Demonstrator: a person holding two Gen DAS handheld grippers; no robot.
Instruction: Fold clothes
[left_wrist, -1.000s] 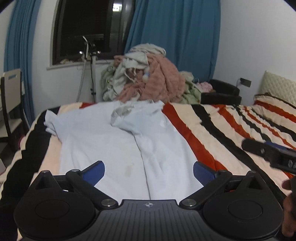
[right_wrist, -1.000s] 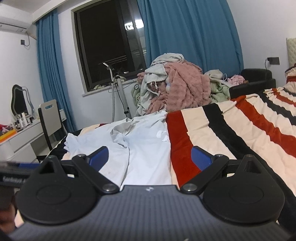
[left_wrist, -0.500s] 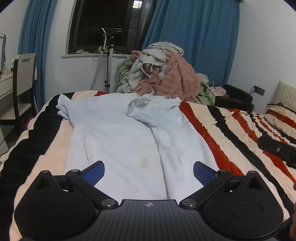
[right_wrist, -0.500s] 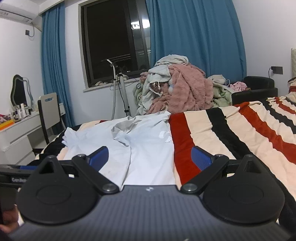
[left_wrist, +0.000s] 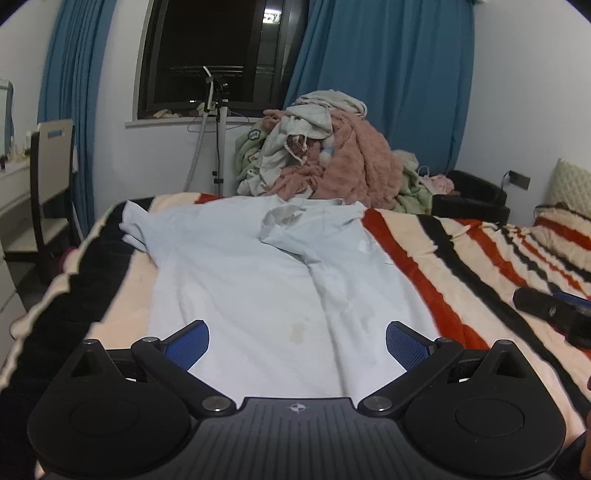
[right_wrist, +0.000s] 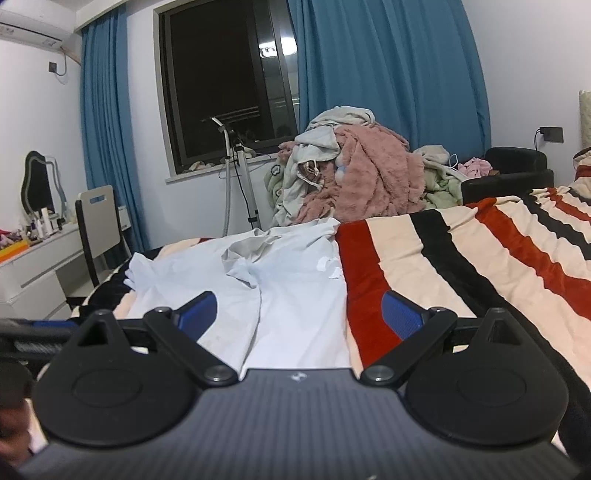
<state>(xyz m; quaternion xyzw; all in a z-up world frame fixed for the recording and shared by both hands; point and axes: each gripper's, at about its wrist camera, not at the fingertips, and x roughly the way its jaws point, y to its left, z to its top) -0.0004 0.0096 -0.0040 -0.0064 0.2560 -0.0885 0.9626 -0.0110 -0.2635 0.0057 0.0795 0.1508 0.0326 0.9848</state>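
Pale blue cotton shirt (left_wrist: 236, 280) flat on striped fleece blanket (left_wrist: 461, 266); left gripper (left_wrist: 297, 341) and right gripper (right_wrist: 299, 312) jaws wide, holding nothing.

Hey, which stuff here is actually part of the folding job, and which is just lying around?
Part of the job:
light blue shirt, spread on the striped blanket
left claw, open
right claw, open

Just lying about:
pile of clothes beyond the bed
chair
garment steamer stand
black armchair
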